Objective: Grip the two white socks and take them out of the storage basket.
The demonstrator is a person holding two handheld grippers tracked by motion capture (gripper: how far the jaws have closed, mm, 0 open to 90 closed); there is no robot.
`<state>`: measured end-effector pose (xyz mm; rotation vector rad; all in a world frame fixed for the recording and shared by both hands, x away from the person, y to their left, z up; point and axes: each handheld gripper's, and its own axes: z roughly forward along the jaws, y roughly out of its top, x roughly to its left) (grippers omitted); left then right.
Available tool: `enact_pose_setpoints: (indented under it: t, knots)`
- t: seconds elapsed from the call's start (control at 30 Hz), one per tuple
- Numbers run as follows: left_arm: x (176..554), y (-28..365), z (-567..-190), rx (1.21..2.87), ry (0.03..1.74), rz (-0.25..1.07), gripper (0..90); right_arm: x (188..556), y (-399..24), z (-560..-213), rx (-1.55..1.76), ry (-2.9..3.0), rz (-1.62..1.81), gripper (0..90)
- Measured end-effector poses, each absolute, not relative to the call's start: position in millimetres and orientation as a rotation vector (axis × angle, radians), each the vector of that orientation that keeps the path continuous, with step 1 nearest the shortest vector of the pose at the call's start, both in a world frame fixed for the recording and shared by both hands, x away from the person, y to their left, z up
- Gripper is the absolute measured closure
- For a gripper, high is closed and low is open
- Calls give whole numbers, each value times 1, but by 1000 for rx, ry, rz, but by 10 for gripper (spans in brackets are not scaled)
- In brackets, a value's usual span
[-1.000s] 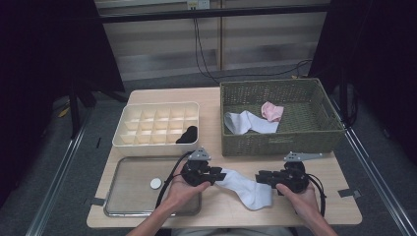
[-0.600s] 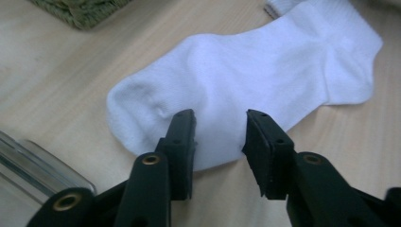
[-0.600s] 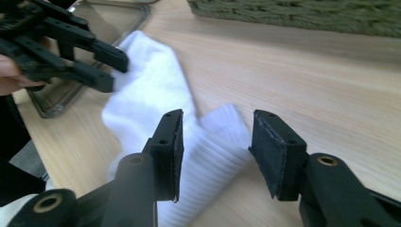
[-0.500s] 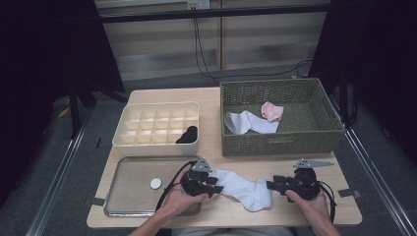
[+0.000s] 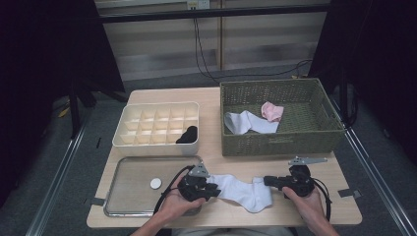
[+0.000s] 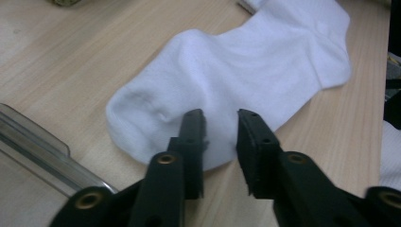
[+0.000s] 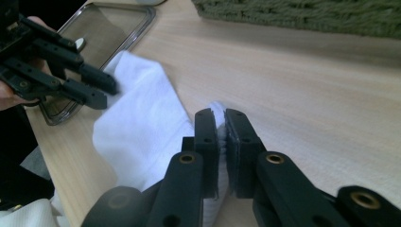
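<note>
now that your right gripper (image 7: pixel 221 124) has just closed, pinching the flat white cotton sock (image 6: pixel 246 80), your left gripper (image 6: pixel 221 124) still gapes over its toe while closing.

Light wood table (image 5: pixel 216 98) w/ pale grain, set on grey floor (image 5: pixel 74 167) between two metal rails (image 5: pixel 54 196), tape bits at table's front corners. Behind: pale panelled wall (image 5: pixel 162 54) w/ dark horizontal bar (image 5: pixel 211 12) across top, black cables (image 5: pixel 204 54) hanging down the middle to the floor, small outlet box at top centre. Dark curtains (image 5: pixel 44 59) both sides, room dim at edges, light falling mainly on tabletop & back wall.
</note>
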<state>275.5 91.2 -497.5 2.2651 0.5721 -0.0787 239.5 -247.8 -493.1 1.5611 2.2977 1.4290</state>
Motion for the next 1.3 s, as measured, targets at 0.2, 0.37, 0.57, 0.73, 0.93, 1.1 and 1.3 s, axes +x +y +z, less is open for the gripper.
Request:
enact_pose_setpoints:
  t: [0.2, 0.37, 0.57, 0.73, 0.93, 1.1, 1.3]
  knots:
    - [274, 88, -498, 2248, 579, -105, 769, 249, -255, -487, 1551, 2254, 1432, 843]
    - [284, 94, -491, 2209, 626, -53, 781, 254, -254, -480, 1533, 2240, 1445, 843]
    - [286, 92, -498, 2245, 642, -45, 806, 258, -241, -471, 1498, 2244, 1463, 842]
    - [283, 88, -498, 2254, 629, -47, 796, 258, -219, -464, 1441, 2270, 1509, 842]
    - [281, 88, -497, 2262, 619, -41, 783, 260, -184, -473, 1383, 2380, 1502, 838]
    - [281, 88, -497, 2263, 614, -45, 772, 258, -164, -485, 1360, 2443, 1483, 828]
    - [281, 90, -497, 2267, 610, -22, 746, 254, -156, -506, 1351, 2533, 1411, 815]
